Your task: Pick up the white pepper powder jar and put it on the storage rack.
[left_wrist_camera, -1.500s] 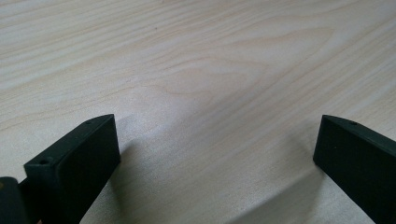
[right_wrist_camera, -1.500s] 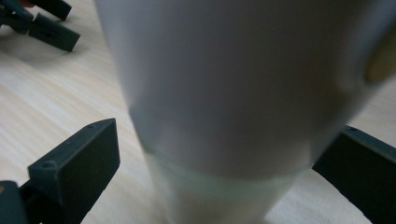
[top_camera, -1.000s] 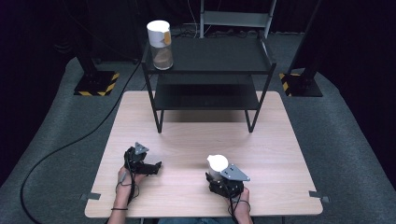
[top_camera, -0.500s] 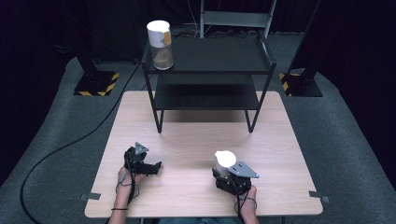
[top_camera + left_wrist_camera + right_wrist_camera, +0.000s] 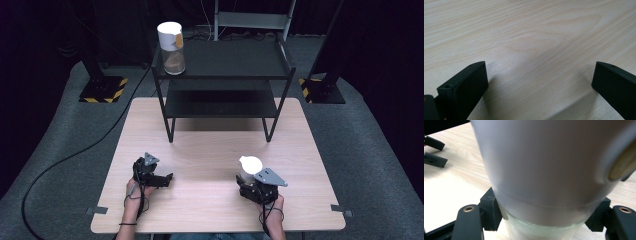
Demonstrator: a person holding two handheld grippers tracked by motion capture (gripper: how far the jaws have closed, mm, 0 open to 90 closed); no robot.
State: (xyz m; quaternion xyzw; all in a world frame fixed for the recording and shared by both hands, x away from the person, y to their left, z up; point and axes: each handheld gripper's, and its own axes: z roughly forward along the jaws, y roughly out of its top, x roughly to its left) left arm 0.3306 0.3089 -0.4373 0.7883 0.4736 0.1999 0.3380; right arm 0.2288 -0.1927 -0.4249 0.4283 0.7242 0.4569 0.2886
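Clamping a smooth white-lidded glass jar point(image 5: 544, 170): right gripper point(image 5: 256, 186).

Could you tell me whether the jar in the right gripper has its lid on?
Lid on: a white lid caps the jar clamped in the right gripper.

Right gripper view: white-lidded jar point(image 5: 549, 170) cut off at the top edge, its glass base hidden below the frame. Left gripper point(image 5: 539, 82) jaws clipped at the bottom corners.
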